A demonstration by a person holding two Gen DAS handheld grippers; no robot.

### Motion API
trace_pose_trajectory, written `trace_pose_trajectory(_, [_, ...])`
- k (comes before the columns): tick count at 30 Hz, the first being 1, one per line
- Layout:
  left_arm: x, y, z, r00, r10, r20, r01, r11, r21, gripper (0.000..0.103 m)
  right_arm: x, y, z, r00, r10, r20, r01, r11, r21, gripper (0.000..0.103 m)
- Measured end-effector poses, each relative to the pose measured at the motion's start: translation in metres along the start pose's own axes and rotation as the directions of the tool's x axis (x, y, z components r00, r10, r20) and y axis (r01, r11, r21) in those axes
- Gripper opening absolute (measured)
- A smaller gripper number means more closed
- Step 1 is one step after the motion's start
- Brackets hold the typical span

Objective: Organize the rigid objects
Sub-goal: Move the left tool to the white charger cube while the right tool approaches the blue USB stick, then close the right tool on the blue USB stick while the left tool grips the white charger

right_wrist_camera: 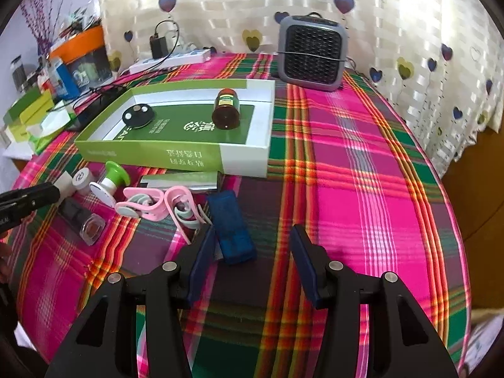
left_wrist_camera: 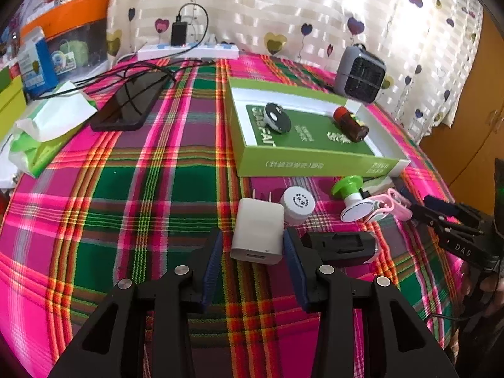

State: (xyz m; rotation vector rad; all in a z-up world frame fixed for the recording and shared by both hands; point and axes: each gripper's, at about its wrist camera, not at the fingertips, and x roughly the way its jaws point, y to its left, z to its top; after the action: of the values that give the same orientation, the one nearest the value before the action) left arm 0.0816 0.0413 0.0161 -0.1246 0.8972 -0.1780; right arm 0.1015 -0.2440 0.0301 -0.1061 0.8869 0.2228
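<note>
White, glossy plastic marks the wall charger (left_wrist_camera: 256, 231) lying flat on the plaid tablecloth (left_wrist_camera: 126, 189), its two metal prongs pointing away toward the green cardboard box (left_wrist_camera: 315, 160); the left gripper (left_wrist_camera: 253, 252) straddles it with both blue pads spread and not yet touching, apparently lined up to lift it. Just beside the charger sit a round white cap (left_wrist_camera: 297, 204), a black rectangular case (left_wrist_camera: 340, 245) and a green-topped stamp-like knob (left_wrist_camera: 348, 195), loose pieces probably awaiting the same trip. The shallow box already holds a black disc with white dots (right_wrist_camera: 138, 116) and a brown glass bottle (right_wrist_camera: 226, 110) lying on its side, which suggests it serves as the collecting tray. The right gripper (right_wrist_camera: 252, 252) hangs released over a translucent blue rectangular block (right_wrist_camera: 231, 226), its left pad close against the block's edge, the other well apart. Pink curved plastic clips (right_wrist_camera: 154, 204) tangle nearby. At the table's far edge stand a grey grilled heater (right_wrist_camera: 312, 53) and a white power strip (left_wrist_camera: 189, 51).
</note>
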Motion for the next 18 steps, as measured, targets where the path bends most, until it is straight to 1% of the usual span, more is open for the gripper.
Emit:
trace_pose_trajectory(4, [0.003, -0.004, 0.0, 1.0, 0.017, -0.012, -0.017, 1.0, 0.016, 0.039, 0.007, 0.004, 0.004, 1.0, 0.008, -0.023, -0.009, 0.999, -0.036, 0.051])
trace_pose_trajectory(9, [0.005, -0.004, 0.002, 1.0, 0.023, -0.016, -0.023, 1.0, 0.016, 0.039, 0.011, 0.001, 0.004, 0.999, -0.004, -0.04, 0.003, 0.999, -0.032, 0.051])
trace_pose_trajectory(14, [0.006, -0.007, 0.003, 0.999, 0.044, -0.017, -0.043, 0.998, 0.035, 0.039, 0.011, -0.005, 0.005, 0.999, -0.028, -0.041, 0.027, 0.999, -0.023, 0.051])
trace_pose_trajectory(18, [0.006, -0.005, 0.004, 0.999, 0.044, -0.016, -0.044, 0.999, 0.027, 0.039, 0.01, -0.009, 0.004, 0.999, -0.032, -0.04, 0.032, 0.999, -0.019, 0.051])
